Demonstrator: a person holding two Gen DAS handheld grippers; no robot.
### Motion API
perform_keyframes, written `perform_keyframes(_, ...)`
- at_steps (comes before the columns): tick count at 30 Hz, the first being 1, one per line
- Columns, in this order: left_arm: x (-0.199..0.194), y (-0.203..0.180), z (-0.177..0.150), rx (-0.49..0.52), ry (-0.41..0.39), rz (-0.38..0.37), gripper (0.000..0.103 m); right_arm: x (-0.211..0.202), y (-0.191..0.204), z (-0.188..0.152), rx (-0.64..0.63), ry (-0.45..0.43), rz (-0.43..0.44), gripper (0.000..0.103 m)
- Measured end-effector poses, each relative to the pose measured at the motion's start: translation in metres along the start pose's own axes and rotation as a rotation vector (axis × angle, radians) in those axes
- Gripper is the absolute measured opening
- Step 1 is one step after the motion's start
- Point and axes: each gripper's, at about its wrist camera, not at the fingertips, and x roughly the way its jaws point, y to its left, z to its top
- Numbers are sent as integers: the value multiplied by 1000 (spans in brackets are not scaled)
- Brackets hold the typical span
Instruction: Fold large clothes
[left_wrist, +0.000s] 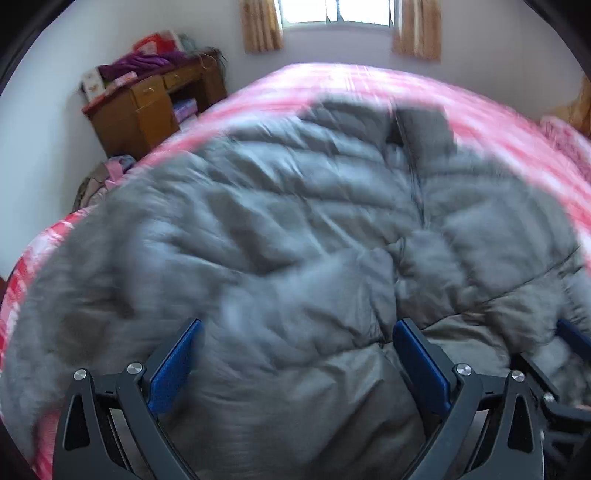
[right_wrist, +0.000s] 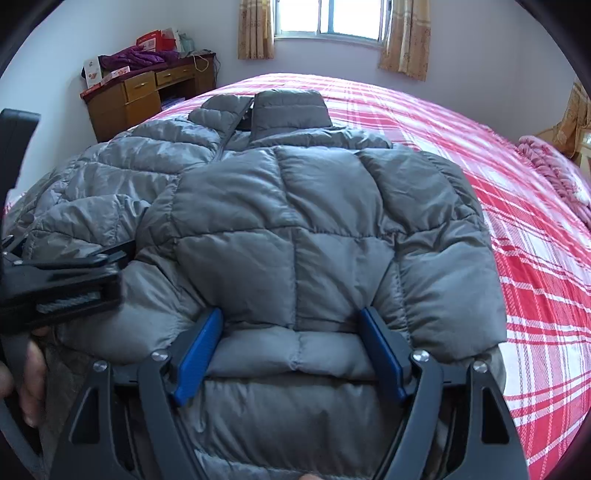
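Grey quilted puffer jacket (right_wrist: 295, 229) lies spread across the red-and-white plaid bed (right_wrist: 517, 258), filling each frame's centre. Right gripper (right_wrist: 291, 354) has its jaws spread wide, pads clear of the fabric bulging between them. Left gripper (left_wrist: 295, 365) is likewise released.

We hold both tongs angled downward, side by side. Our left tongs (left_wrist: 297, 360) stand wide apart, blue pads (left_wrist: 173, 369) facing each other with nothing pinched. Our right tongs (right_wrist: 293, 347) are also spread wide, pads (right_wrist: 199, 354) clear of any grip. Our left hand (right_wrist: 27, 380) wraps its handle, fingers curled.
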Motion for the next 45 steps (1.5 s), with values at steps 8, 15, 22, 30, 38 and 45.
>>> perform_keyframes(8, -97, 169, -44, -59, -102, 185, 102, -88, -5, -25, 10, -85, 17, 95)
perform_keyframes(15, -108, 316, -109, -350, -2, 319, 102, -113, 11, -66, 19, -119, 25, 95)
perform_keyframes(22, -79, 334, -134, -469, 66, 165, 100, -119, 33, -72, -9, -127, 48, 95)
perform_keyframes(30, -95, 320, -100, -399, -25, 228, 19, -130, 16, -77, 36, -159, 23, 95)
perform_keyframes(38, -178, 229, -32, -172, -303, 255, 17, -131, -25, -79, 151, -188, -5, 95)
perform_keyframes(45, -181, 87, 14, 63, -388, 132, 17, -146, -54, -83, 214, -230, -7, 95)
